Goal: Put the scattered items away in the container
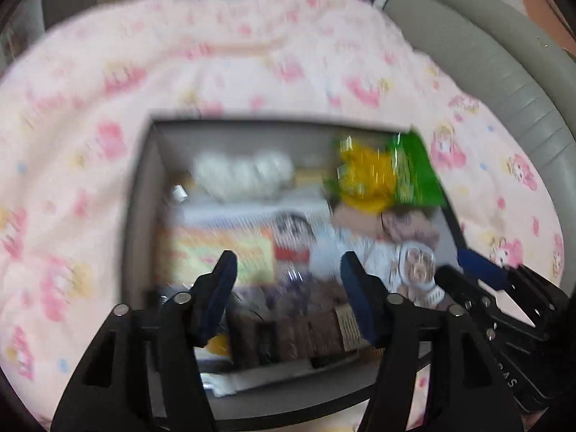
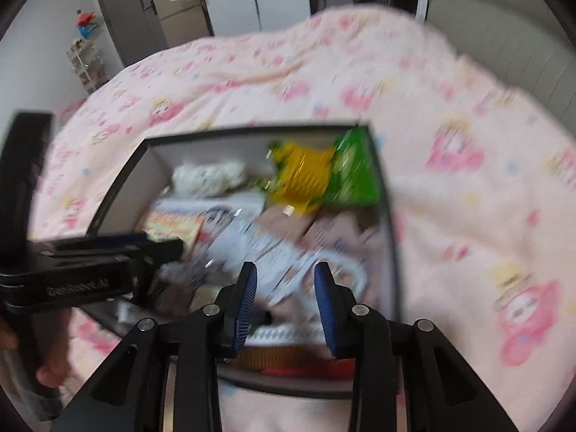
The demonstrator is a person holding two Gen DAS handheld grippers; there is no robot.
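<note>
Box point(image 1: 144, 194) on pink bedspread point(image 1: 90, 108), full w/ snack packs; green-yellow bag point(image 1: 388, 172) in far right corner. Left gripper point(image 1: 288, 266) & right gripper point(image 2: 286, 273) both spread, nothing held.

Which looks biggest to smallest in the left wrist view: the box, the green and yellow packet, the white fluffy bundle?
1. box
2. green and yellow packet
3. white fluffy bundle, only slightly smaller; blur makes this unsure.

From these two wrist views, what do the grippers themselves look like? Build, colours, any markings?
Both are the same build. The left gripper and right gripper have matte black angular frames with silver round pivot pins, and each ends in two narrow fingers faced with ribbed dark blue pads. White lettering runs along the black body of each gripper, too blurred to read. No cables or sleeves show.
</note>
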